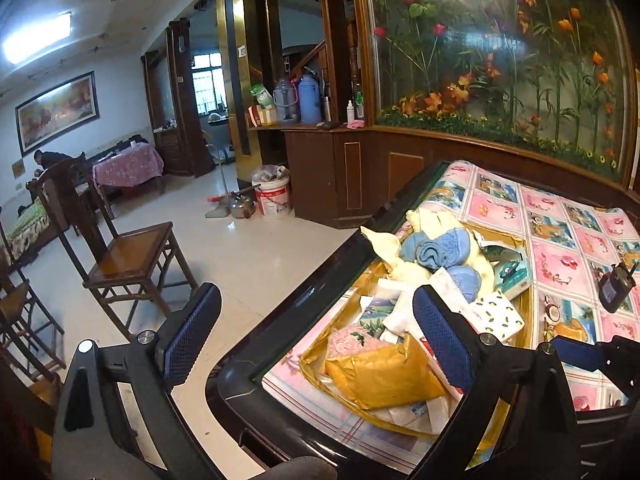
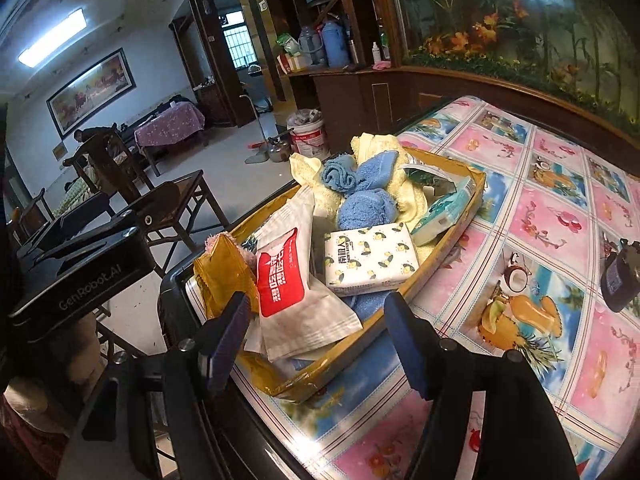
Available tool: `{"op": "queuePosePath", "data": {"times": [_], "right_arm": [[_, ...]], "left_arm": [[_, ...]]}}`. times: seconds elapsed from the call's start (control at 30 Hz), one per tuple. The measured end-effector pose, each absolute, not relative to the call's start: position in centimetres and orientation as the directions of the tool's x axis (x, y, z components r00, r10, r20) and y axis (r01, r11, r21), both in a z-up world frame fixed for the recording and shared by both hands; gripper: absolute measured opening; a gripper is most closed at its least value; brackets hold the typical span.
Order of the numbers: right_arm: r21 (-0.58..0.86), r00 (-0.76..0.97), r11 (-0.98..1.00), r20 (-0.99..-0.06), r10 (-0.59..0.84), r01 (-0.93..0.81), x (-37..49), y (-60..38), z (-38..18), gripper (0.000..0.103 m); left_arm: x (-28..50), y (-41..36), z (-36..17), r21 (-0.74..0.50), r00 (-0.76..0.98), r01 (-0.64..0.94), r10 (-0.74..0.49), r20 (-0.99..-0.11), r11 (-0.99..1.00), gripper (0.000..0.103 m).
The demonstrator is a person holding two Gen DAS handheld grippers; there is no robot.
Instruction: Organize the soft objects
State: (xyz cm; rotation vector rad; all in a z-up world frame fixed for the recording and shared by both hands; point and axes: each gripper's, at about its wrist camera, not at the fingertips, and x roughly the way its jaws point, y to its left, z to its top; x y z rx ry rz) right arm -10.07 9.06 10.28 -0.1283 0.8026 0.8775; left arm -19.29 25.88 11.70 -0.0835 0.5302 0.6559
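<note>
A shallow gold cardboard box (image 2: 454,236) sits at the near-left corner of the table, heaped with soft things. Blue towels (image 2: 360,188) lie on pale yellow cloths (image 2: 408,196) at its far end. A lemon-print tissue pack (image 2: 370,258), a teal tissue pack (image 2: 444,212), a white and red packet (image 2: 284,276), a gold padded bag (image 1: 384,376) and a pink fluffy piece (image 1: 352,340) fill the rest. My left gripper (image 1: 316,332) stands open over the box's near-left edge. Just short of the box's near end, my right gripper (image 2: 318,336) is open, pads clear of the packet.
The table has a glossy black rim (image 1: 320,296) and a pink and blue patterned cover (image 2: 540,240). A small dark device (image 2: 620,280) stands at the right. Wooden chairs (image 1: 128,256) stand on the floor to the left, with a bucket (image 1: 272,196) and kettle beyond.
</note>
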Motion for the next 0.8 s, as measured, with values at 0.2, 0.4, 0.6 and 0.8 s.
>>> {"op": "queuePosePath", "data": {"times": [0.2, 0.4, 0.6, 0.8], "right_arm": [[0.183, 0.383, 0.649, -0.678, 0.627, -0.738, -10.7, 8.5, 10.0, 0.069], [0.171, 0.39, 0.65, -0.679, 0.623, -0.741, -10.8, 8.1, 9.9, 0.069], [0.162, 0.387, 0.646, -0.684, 0.619, -0.746, -11.0, 7.9, 9.4, 0.07], [0.156, 0.382, 0.642, -0.689, 0.615, -0.751, -11.2, 8.2, 9.2, 0.07]], "left_arm": [[-18.9, 24.9, 11.5, 0.107, 0.667, -0.582, 0.549, -0.503, 0.806, 0.098], [-18.4, 24.3, 11.4, 0.118, 0.668, -0.571, 0.543, -0.509, 0.813, 0.098], [-18.0, 24.2, 11.1, 0.117, 0.664, -0.563, 0.532, -0.525, 0.818, 0.098], [-17.7, 24.3, 10.8, 0.117, 0.66, -0.558, 0.525, -0.537, 0.821, 0.098]]}}
